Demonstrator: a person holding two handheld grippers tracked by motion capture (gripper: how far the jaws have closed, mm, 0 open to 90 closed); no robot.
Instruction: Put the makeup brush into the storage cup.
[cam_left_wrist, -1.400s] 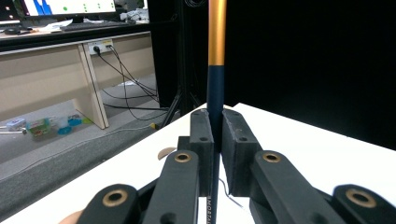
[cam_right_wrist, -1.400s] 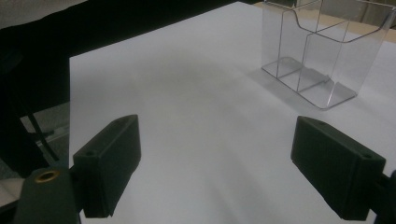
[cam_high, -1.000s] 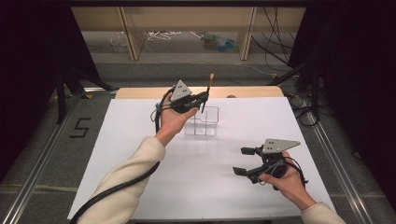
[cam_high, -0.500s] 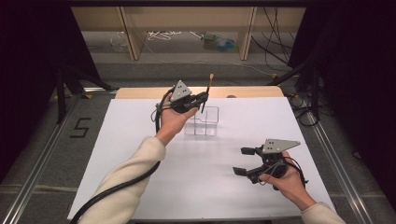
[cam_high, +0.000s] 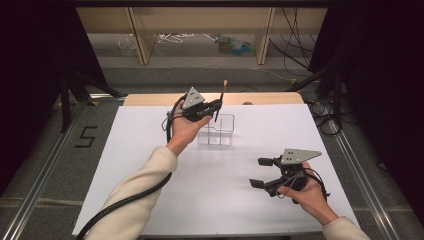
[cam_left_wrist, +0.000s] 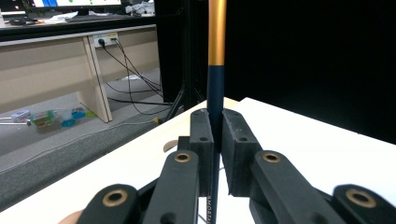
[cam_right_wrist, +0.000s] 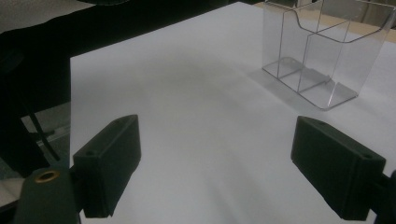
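Brush (cam_left_wrist: 215, 70), dark-handled with a gold ferrule, stood nearly upright, clamped between the pads of the left gripper (cam_high: 216, 106), which hung over the rear edge of the clear acrylic organiser (cam_high: 218, 131) near the white table's (cam_high: 150, 200) twelve o'clock side. In the left gripper view the jaws pinched the dark shaft just below the ferrule. The right gripper (cam_high: 261, 173) idled at about four o'clock from the organiser, jaws wide apart and empty. The likely slip was lowering the brush off-centre: its hidden lower tip could catch a divider wall and tip the light organiser, or the thin handle might pivot in the narrow grip
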